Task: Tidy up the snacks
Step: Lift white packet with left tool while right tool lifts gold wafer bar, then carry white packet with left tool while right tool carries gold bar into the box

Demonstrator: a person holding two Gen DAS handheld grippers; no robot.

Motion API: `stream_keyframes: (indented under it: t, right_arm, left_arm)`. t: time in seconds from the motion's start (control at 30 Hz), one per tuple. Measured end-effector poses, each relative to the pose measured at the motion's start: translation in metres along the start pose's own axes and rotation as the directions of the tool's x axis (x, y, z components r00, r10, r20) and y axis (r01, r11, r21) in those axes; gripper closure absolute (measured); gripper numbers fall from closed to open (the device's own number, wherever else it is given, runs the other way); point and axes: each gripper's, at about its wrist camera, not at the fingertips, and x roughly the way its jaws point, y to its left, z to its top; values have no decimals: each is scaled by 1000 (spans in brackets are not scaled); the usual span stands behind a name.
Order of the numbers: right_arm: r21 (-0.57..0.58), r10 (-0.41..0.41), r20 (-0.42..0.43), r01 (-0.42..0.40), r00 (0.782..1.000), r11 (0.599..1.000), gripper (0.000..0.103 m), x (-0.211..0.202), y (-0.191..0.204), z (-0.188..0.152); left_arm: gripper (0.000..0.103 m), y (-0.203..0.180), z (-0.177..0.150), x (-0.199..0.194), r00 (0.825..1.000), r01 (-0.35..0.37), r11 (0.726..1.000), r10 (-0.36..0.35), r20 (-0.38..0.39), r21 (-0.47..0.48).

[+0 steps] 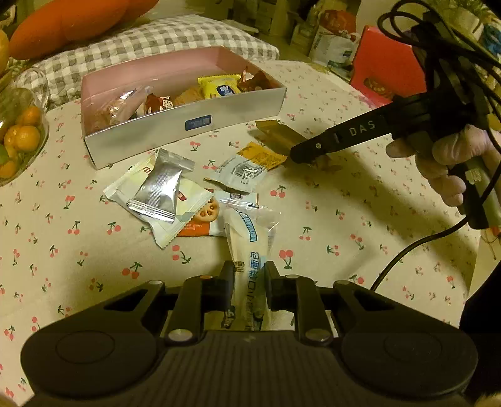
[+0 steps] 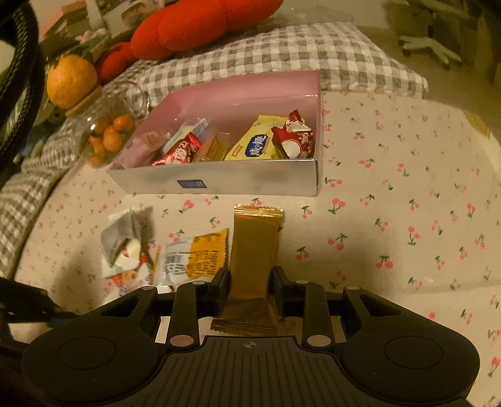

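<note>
My left gripper (image 1: 249, 272) is shut on a long white bread packet with blue print (image 1: 247, 238), low over the cherry-print cloth. My right gripper (image 2: 250, 275) is shut on a gold-brown bar packet (image 2: 253, 244) that points toward the pink-lined box (image 2: 250, 178). From the left wrist view the right gripper (image 1: 300, 153) comes in from the right, with the gold packet (image 1: 278, 136) at its tip. The box (image 1: 188, 122) holds several wrapped snacks. Loose snacks lie in front of it, among them a silver packet (image 1: 161, 188) and a white-and-orange packet (image 1: 247, 166) (image 2: 194, 256).
A glass jar of small oranges (image 1: 22, 131) (image 2: 106, 134) lies left of the box. A grey checked pillow (image 1: 156, 34) (image 2: 281, 50) lies behind it, with a red plush (image 2: 200, 22) on top. A red carton (image 1: 385, 65) stands far right. A black cable (image 1: 407, 247) trails from the gloved hand (image 1: 447, 169).
</note>
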Motion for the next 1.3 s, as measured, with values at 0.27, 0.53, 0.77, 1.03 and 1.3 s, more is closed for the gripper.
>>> stream_keyframes:
  t: [0.27, 0.53, 0.77, 1.03, 1.3]
  right_arm:
    - [66, 37, -19, -35, 999, 997, 75, -10, 1, 2]
    - [116, 81, -19, -79, 997, 990, 75, -23, 0, 4]
    - [137, 105, 12, -105, 994, 985, 75, -32, 3, 12]
    - [191, 127, 72, -139, 989, 972, 75, -37, 3, 37]
    - [241, 142, 135, -171, 981, 955, 75, -25, -7, 71]
  left_arm:
    - [87, -1, 2, -5, 999, 33, 999, -32, 9, -35]
    - [88, 4, 10, -11, 997, 64, 992, -60, 44, -105]
    - [88, 10, 24, -20, 995, 50, 987, -36, 95, -155]
    - [88, 26, 49, -26, 986, -2, 967, 44, 160, -253]
    - [88, 39, 90, -21, 971, -32, 947, 106, 215, -321]
